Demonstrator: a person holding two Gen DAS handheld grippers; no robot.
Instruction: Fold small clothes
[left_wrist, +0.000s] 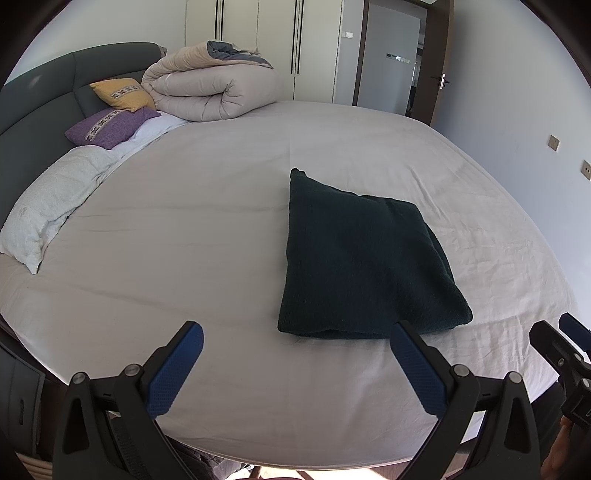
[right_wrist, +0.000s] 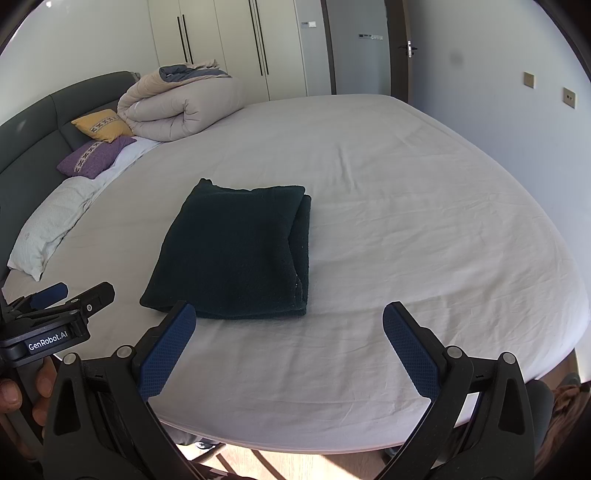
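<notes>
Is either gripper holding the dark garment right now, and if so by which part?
Nothing is held. The left gripper and right gripper are both open, short of the folded dark garment, which lies free on the bed.

A dark green knit garment, possibly a sweater, lies folded into a flat rectangle on the bed, close to its near edge.

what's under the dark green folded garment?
The folded dark green knit garment lies flat on the white bed sheet, layered edges showing along its right side. Sheet surrounds it on every side; whatever lies directly beneath or inside the folds is covered.
</notes>
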